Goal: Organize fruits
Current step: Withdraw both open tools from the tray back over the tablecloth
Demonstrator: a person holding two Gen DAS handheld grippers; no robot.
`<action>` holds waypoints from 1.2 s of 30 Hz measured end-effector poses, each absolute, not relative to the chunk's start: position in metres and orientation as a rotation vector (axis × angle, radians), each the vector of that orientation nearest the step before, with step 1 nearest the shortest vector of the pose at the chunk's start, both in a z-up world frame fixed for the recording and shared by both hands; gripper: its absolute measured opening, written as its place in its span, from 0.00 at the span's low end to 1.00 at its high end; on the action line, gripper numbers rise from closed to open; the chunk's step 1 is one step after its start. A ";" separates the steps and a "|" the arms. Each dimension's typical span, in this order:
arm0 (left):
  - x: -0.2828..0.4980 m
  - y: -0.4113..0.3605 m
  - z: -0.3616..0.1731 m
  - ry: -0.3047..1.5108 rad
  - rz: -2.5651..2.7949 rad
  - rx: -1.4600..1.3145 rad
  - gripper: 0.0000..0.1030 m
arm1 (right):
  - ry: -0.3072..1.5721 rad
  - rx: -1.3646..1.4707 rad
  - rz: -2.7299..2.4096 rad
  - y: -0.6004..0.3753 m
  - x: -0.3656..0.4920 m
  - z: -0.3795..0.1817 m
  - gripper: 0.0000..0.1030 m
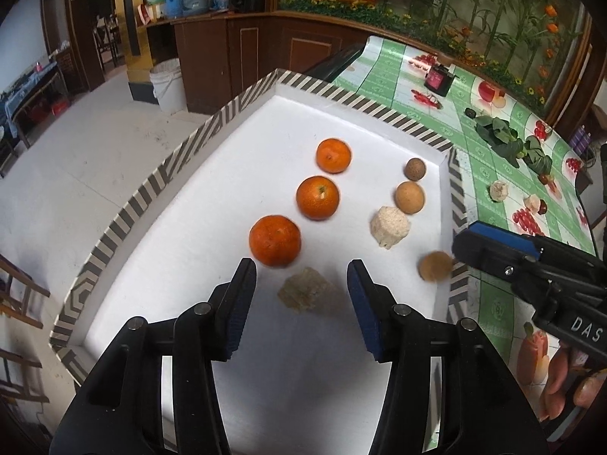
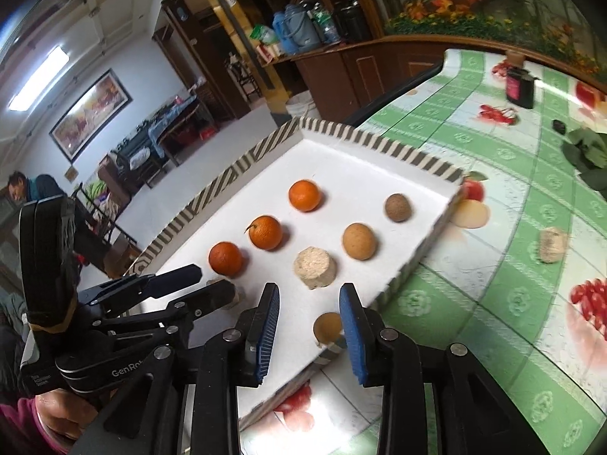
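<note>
A white tray with a striped rim (image 1: 151,185) (image 2: 227,185) holds three oranges in a row (image 1: 318,197) (image 2: 266,232). Beside them is a second row: a small brown fruit (image 1: 415,169), a tan egg-shaped one (image 1: 409,197) and a beige chunk (image 1: 390,226) (image 2: 315,267). My left gripper (image 1: 301,263) (image 2: 214,280) stands open over a blurred beige chunk (image 1: 303,290), its pads clear of it. My right gripper (image 2: 309,288) (image 1: 461,242) is open at the tray's near right rim. A blurred round brown fruit (image 2: 328,328) (image 1: 436,265) lies between its fingers, close to the right one.
The tray sits on a table with a green fruit-print cloth (image 2: 493,265). On the cloth lie more beige chunks (image 1: 499,190) (image 2: 552,244), leafy greens (image 1: 497,134) and a dark red box (image 1: 438,79) (image 2: 519,87). A person sits far back left (image 2: 22,189).
</note>
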State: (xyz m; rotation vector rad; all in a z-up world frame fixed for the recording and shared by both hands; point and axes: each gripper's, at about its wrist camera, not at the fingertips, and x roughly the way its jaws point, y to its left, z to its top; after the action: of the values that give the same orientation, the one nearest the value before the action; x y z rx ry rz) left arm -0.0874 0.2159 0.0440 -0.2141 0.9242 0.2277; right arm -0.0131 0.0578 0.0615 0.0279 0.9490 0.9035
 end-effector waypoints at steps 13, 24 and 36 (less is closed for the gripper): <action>-0.081 0.169 0.058 0.888 0.147 -0.173 0.49 | 0.957 0.047 0.749 -0.004 -0.008 0.054 0.31; -0.064 0.112 0.059 0.906 0.042 -0.134 0.49 | 0.985 0.080 0.593 -0.082 0.002 0.035 0.31; -0.031 0.063 0.057 0.949 -0.063 -0.119 0.49 | 0.967 0.092 0.475 -0.147 0.024 0.033 0.31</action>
State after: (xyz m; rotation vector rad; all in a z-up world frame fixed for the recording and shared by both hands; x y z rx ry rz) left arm -0.0308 0.0631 0.0569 -0.1192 0.9490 -0.0632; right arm 0.0244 -0.1468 0.0330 0.0921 0.9670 0.4749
